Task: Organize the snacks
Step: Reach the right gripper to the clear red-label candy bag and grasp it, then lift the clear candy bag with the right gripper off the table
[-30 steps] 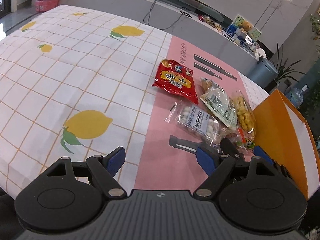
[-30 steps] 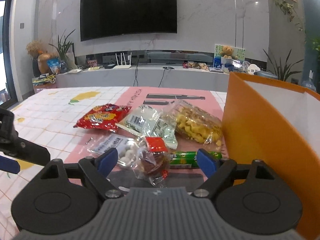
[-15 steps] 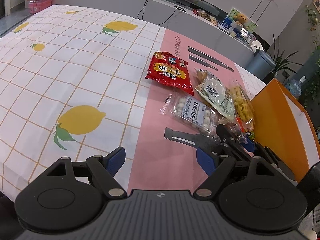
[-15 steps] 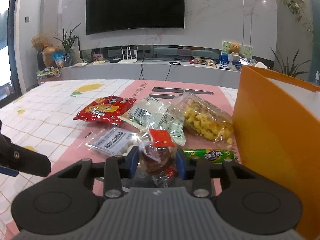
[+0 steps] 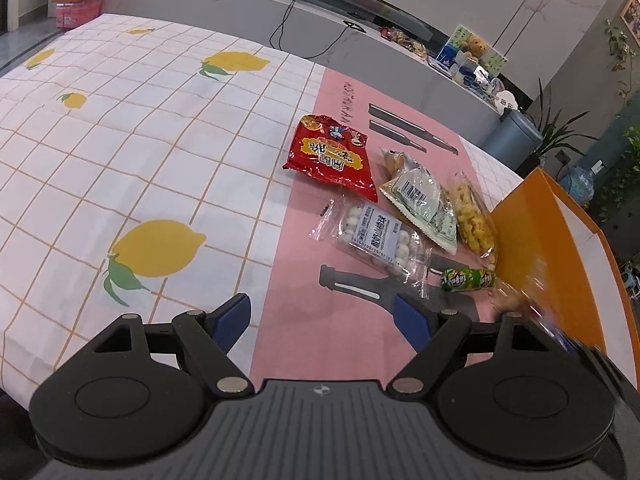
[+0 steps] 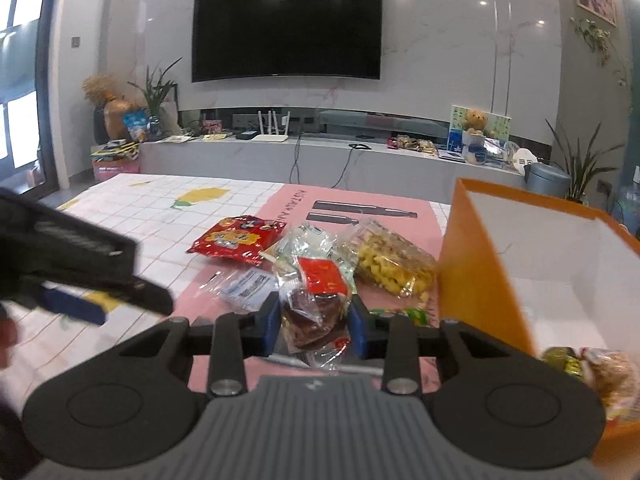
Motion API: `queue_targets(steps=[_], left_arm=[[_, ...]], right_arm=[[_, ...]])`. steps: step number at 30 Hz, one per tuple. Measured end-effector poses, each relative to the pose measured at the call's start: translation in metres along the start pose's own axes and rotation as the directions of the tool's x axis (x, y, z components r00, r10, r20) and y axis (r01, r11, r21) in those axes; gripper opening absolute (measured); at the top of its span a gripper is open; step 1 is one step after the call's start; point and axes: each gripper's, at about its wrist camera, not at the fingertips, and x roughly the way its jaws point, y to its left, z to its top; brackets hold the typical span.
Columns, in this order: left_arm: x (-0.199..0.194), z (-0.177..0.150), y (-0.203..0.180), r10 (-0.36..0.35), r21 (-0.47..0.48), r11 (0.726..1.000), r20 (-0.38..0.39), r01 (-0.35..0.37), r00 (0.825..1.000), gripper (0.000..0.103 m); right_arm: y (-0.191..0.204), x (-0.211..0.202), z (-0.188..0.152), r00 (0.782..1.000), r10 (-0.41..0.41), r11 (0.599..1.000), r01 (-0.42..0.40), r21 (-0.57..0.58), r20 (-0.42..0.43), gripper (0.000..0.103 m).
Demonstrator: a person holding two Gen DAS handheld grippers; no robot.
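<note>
My right gripper (image 6: 314,322) is shut on a clear packet of dark brown snack with a red label (image 6: 316,300), lifted above the table beside the orange box (image 6: 476,280). My left gripper (image 5: 322,316) is open and empty above the pink mat. On the mat lie a red chip bag (image 5: 332,156), a clear pack of white balls (image 5: 374,238), a green-and-white packet (image 5: 424,204), a yellow puff bag (image 5: 472,220) and a green candy roll (image 5: 468,279). The orange box (image 5: 560,256) holds snack packets (image 6: 592,368) in its near corner.
The table has a white lemon-print cloth (image 5: 120,152) left of the pink mat (image 5: 316,272). A grey TV bench (image 6: 320,156) with routers and clutter stands behind the table. The left gripper shows in the right wrist view (image 6: 76,264) at the left.
My right gripper has lifted the brown snack packet off the mat and moved up and right, towards the orange box. The left gripper has stayed open and drawn back a little.
</note>
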Motion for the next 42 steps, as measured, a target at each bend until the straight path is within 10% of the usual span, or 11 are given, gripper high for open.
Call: queue_targets(steps=[30, 36, 42], left_arm=[[0.087, 0.046, -0.049, 0.020, 0.188, 0.982, -0.031, -0.013, 0.999, 0.095], [0.085, 0.043, -0.069, -0.030, 0.490, 0.871, -0.021, 0.036, 0.999, 0.095], [0.090, 0.042, -0.064, -0.170, 0.594, 0.777, -0.123, 0.209, 0.978, 0.096]], right_arm=[[0.011, 0.017, -0.024, 0.994, 0.039, 0.998, -0.044, -0.045, -0.105, 0.034], [0.003, 0.017, -0.021, 0.994, 0.025, 1.000, -0.026, -0.012, -0.103, 0.034], [0.003, 0.019, -0.020, 0.994, 0.013, 1.000, -0.015, -0.016, -0.105, 0.034]])
